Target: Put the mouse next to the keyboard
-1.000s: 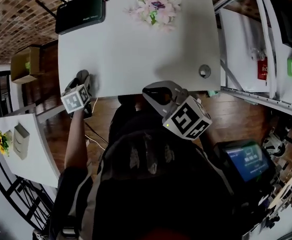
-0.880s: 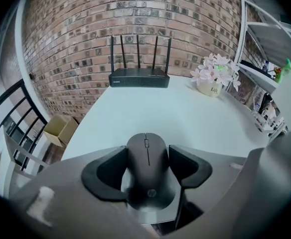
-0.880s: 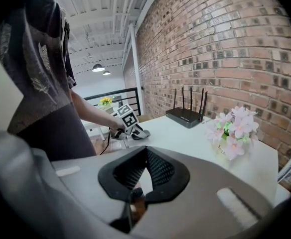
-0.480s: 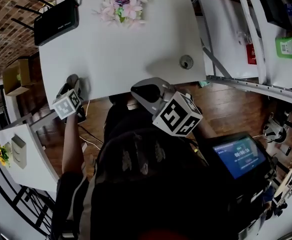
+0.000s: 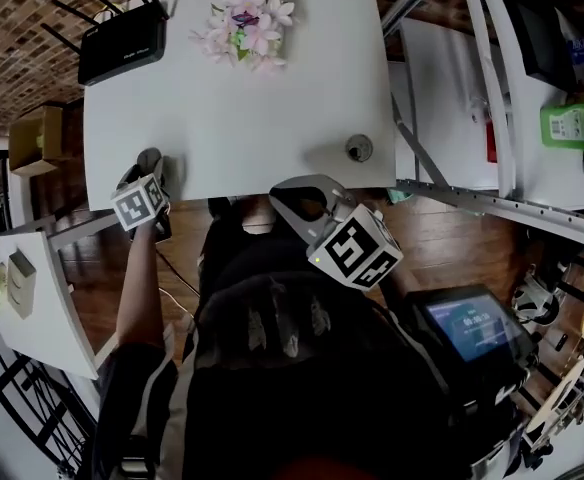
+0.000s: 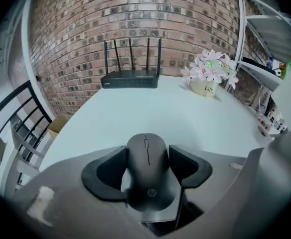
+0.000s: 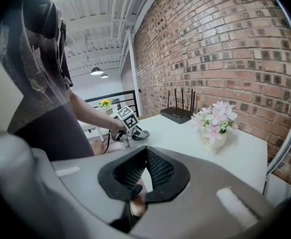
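We grip the mouse (image 6: 146, 176) in our left tongs (image 6: 148, 156) at the counter's (image 6: 150, 108) near-left edge to carry it, our right tongs (image 7: 144, 156) pinched together, empty, held clear.

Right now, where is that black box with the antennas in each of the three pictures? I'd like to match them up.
Head view: the router lies in the upper left of the picture, on a far corner of the table.
Left gripper view: upper centre, straight ahead.
Right gripper view: small, right of centre.
Shared landmark: the pink flowers stand just right of it in all three views.
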Demonstrator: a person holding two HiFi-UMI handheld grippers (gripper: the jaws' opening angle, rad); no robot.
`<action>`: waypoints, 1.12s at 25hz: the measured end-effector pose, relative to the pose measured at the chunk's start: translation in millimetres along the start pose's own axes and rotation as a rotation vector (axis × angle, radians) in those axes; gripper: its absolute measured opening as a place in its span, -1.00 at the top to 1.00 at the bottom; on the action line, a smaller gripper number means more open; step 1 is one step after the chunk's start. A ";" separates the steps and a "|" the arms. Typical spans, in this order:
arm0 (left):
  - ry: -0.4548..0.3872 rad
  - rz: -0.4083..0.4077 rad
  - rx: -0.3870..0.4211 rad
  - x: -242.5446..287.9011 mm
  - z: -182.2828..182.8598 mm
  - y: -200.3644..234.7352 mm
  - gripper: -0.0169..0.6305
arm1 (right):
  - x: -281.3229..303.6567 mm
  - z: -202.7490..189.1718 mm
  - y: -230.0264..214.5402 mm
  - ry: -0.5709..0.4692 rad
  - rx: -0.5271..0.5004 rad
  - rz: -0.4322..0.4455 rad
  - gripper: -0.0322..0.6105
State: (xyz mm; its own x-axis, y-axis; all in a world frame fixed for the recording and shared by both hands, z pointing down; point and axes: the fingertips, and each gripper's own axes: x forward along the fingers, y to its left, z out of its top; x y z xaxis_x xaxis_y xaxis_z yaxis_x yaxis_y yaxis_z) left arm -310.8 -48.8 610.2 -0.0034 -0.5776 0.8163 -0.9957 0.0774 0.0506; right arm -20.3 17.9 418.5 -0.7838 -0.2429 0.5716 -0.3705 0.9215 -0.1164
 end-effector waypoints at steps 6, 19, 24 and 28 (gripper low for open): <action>-0.027 0.011 -0.047 1.5 1.7 -26.7 0.09 | -21.8 -17.2 2.4 0.010 -0.031 0.051 0.88; -0.070 -0.024 -0.046 2.6 1.7 -49.5 0.09 | -23.5 -15.2 1.7 0.013 0.020 0.036 0.88; -0.053 -0.106 0.033 1.6 -0.2 -55.4 0.09 | -11.9 -5.7 19.6 0.037 0.031 0.035 0.88; -0.077 -0.097 0.069 0.9 0.0 -53.4 0.09 | 1.1 6.2 30.5 0.061 0.016 0.005 0.88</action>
State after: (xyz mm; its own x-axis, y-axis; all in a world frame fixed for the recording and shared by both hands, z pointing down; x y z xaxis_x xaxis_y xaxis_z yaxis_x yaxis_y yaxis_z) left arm -257.6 -53.4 608.2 0.0883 -0.6408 0.7626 -0.9957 -0.0357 0.0853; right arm -35.5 43.8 410.6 -0.7537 -0.2193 0.6196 -0.3751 0.9176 -0.1314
